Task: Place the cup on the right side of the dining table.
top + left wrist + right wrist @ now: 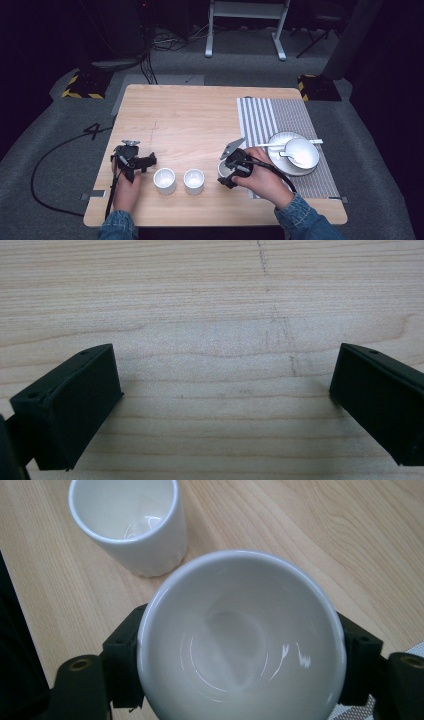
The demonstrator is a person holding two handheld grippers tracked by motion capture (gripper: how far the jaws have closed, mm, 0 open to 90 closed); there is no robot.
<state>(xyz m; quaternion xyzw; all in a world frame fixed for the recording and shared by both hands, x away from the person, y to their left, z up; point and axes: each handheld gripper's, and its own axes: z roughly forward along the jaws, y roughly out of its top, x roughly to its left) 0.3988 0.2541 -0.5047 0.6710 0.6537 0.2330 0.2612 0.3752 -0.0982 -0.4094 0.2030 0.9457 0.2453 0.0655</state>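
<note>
Two small white cups (164,180) (194,181) stand side by side near the front of the wooden table (190,115). A third white cup (240,640) sits between the jaws of my right gripper (240,647), which is shut on its sides; in the high view this cup (223,169) is just right of the pair, under my right gripper (227,172). The nearer standing cup (130,525) shows beyond it. My left gripper (148,162) rests left of the cups, open, with bare wood between its jaws (225,375).
A striped placemat (280,115) covers the table's right side. On it sits a white plate (278,140) carrying a white bowl (302,151) and a spoon (272,145). Cables trail from both grippers over the front edge.
</note>
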